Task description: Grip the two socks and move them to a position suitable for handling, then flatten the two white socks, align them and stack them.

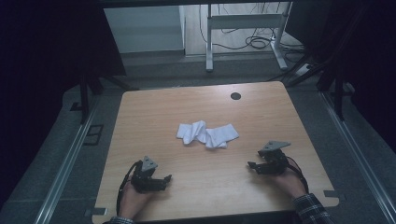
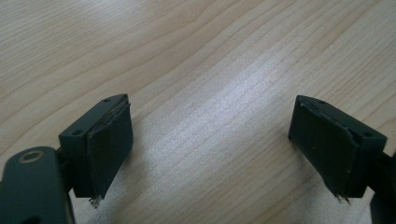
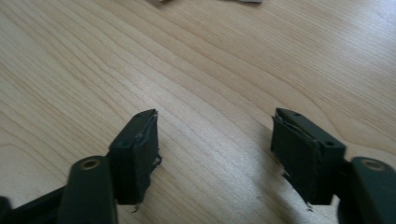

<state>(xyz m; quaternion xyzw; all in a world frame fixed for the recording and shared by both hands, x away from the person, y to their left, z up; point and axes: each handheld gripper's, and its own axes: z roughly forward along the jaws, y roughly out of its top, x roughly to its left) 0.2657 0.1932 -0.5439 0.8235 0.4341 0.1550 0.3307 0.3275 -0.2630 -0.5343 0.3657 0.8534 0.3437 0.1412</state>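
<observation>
A crumpled white cloth [image 1: 207, 134] lies in the middle of the wooden table [image 1: 154, 105]. My left gripper [image 1: 167, 178] rests low at the front left, held by a hand, its tips pointing right. In the left gripper view its jaws stand wide apart over bare wood, and the left gripper [image 2: 210, 140] is open with nothing between them. My right gripper [image 1: 251, 165] sits at the front right, tips pointing left toward the table's middle. The right gripper [image 3: 215, 149] is open too, with only wood grain between its pads. Both grippers are well short of the cloth.
A dark round hole [image 1: 236, 96] marks the table's far side. Beyond the table stand the white legs of a desk frame [image 1: 243, 32] with cables on the floor. Metal rails [image 1: 65, 163] run along both sides. The cloth's near edge [image 3: 243, 1] peeks in at the top of the right gripper view.
</observation>
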